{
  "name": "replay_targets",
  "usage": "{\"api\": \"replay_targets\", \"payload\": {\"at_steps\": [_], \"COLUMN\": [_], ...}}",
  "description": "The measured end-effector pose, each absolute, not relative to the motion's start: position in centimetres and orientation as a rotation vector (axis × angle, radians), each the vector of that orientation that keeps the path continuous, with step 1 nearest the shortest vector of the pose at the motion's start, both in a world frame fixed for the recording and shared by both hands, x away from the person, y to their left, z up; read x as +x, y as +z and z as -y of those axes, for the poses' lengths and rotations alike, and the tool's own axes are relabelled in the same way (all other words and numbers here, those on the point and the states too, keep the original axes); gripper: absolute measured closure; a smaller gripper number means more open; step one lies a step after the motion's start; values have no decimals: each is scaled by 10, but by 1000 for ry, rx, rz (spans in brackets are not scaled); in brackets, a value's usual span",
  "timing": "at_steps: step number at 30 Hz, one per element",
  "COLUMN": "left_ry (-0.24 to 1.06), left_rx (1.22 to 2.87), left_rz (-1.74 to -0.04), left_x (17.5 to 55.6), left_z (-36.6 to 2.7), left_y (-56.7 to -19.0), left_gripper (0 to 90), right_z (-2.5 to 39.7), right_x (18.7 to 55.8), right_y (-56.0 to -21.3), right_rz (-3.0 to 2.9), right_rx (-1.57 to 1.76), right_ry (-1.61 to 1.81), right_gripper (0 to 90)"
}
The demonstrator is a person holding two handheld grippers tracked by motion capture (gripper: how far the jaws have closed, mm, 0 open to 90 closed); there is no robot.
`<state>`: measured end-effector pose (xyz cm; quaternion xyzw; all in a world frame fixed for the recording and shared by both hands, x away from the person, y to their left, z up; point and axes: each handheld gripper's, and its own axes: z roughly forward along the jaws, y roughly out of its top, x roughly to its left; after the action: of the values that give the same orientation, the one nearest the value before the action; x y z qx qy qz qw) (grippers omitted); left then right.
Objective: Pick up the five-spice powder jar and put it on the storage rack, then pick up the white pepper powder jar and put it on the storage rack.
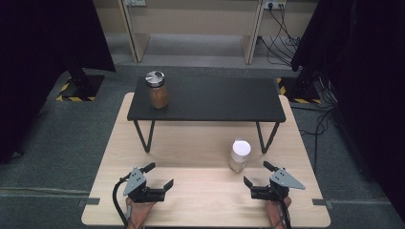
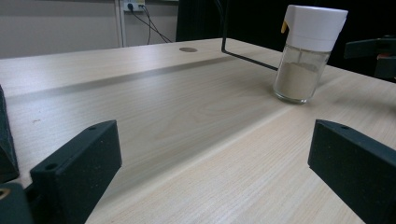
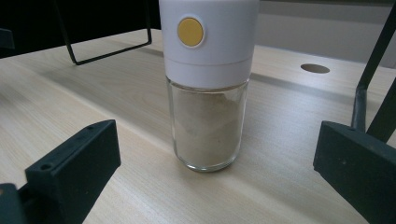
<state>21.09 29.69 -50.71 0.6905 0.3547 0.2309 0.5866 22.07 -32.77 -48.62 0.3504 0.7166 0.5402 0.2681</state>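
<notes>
On the light wooden table (image 1: 191, 200), a white-capped glass shaker (image 1: 239, 155) of pale powder is stood upright, just ahead of the right gripper (image 1: 258, 176), whose jaws are spread wide and apart from it. The left gripper (image 1: 159, 175) is held well to its left, jaws likewise wide and empty. A brown jar (image 1: 157, 89) is set on the black shelf (image 1: 215, 102).

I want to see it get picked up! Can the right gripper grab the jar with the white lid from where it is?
Probably yes. The right gripper is open and the jar with the white lid stands upright straight ahead between its jaws, with only bare table between them.
</notes>
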Motion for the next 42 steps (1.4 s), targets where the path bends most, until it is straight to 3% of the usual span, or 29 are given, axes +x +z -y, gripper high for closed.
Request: {"api": "replay_targets", "payload": {"at_steps": [42], "left_ry": [531], "left_rx": [1611], "left_rz": [-813], "left_x": [212], "left_z": [-298], "left_y": [-508], "left_gripper": [12], "right_z": [330], "right_x": [221], "right_y": [-487], "right_rz": [-1926], "right_rx": [956], "right_ry": [1472], "right_gripper": [7]}}
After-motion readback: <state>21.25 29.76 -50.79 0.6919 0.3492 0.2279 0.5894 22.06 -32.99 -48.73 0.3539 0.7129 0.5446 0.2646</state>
